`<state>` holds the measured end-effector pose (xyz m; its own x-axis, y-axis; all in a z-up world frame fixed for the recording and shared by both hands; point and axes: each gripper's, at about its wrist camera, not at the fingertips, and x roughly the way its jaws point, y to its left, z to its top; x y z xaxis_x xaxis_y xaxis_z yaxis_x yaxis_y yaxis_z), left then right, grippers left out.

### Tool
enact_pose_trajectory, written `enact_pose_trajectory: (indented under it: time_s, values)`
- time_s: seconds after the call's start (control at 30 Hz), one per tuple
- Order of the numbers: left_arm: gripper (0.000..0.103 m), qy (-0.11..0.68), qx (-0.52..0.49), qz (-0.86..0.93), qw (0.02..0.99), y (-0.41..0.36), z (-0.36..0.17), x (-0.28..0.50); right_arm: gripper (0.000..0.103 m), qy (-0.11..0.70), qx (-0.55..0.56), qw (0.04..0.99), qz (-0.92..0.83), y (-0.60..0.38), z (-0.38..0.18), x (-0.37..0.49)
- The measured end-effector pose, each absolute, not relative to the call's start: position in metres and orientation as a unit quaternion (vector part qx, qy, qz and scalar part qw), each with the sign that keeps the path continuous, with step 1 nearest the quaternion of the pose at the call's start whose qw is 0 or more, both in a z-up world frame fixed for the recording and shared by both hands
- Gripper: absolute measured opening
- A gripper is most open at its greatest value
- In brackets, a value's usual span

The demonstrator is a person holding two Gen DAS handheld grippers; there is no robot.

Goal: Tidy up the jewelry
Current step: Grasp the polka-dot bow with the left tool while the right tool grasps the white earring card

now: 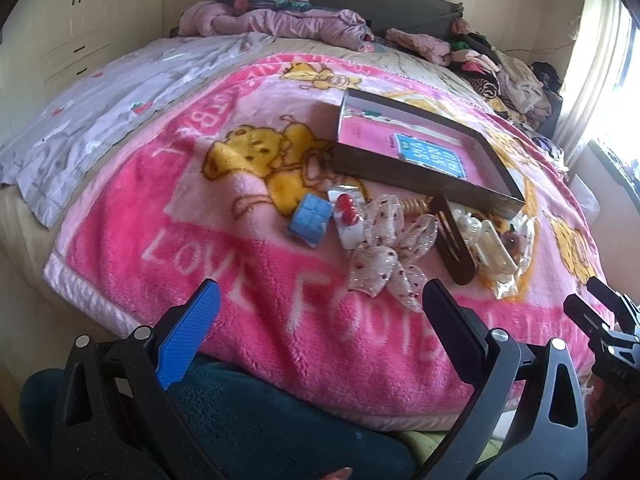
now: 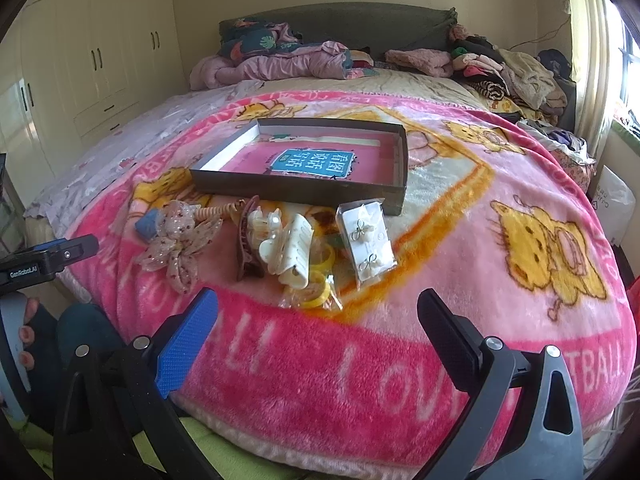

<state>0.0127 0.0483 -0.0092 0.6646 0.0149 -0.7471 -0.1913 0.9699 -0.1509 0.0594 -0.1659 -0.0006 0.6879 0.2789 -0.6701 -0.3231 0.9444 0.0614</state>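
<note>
A shallow dark box (image 2: 304,190) (image 1: 416,178) with a pink book lying inside rests on a pink blanket. In front of it lies a heap of accessories: a sheer spotted bow (image 1: 390,254) (image 2: 180,240), a small blue box (image 1: 312,220) (image 2: 146,224), red earrings on a card (image 1: 347,208), a brown hair clip (image 1: 454,246) (image 2: 246,240), cream claw clips (image 2: 286,254), yellow hair ties (image 2: 318,280) and a packet of bow earrings (image 2: 366,240). My left gripper (image 1: 320,308) hovers open just short of the bow. My right gripper (image 2: 318,308) hovers open before the yellow ties.
The pink cartoon blanket (image 2: 440,320) covers a bed. Piled clothes (image 2: 516,72) and bedding (image 2: 280,60) lie at the headboard. Cupboards (image 2: 96,52) line the left wall, and a window is at right. A hand (image 2: 26,336) holds the left gripper's handle.
</note>
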Motion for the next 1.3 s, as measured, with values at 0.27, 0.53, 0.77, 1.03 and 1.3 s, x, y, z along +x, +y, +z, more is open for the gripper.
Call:
enact_pose_trajectory:
  time_s: [0.27, 0.53, 0.77, 1.03, 1.3]
  values:
    - [0.093, 0.418, -0.1, 0.017, 0.903, 0.046, -0.018, 0.029, 0.097, 0.362, -0.034, 0.917, 0.161, -0.169, -0.003, 0.084]
    - [0.091, 0.457, -0.05, -0.026, 0.888, 0.021, -0.039, 0.059, 0.097, 0.373, -0.035, 0.915, 0.148, -0.178, -0.014, 0.113]
    - [0.063, 0.47, -0.031, -0.041, 0.881, 0.014, -0.052, 0.073, 0.097, 0.383, -0.036, 0.912, 0.144, -0.184, -0.027, 0.141]
    - [0.033, 0.477, -0.03, -0.046, 0.877, 0.015, -0.057, 0.083, 0.076, 0.4, -0.025, 0.903, 0.154, -0.186, -0.043, 0.17]
    - [0.009, 0.471, -0.047, -0.069, 0.878, 0.017, -0.053, 0.084, 0.044, 0.403, -0.021, 0.899, 0.172, -0.188, -0.046, 0.178]
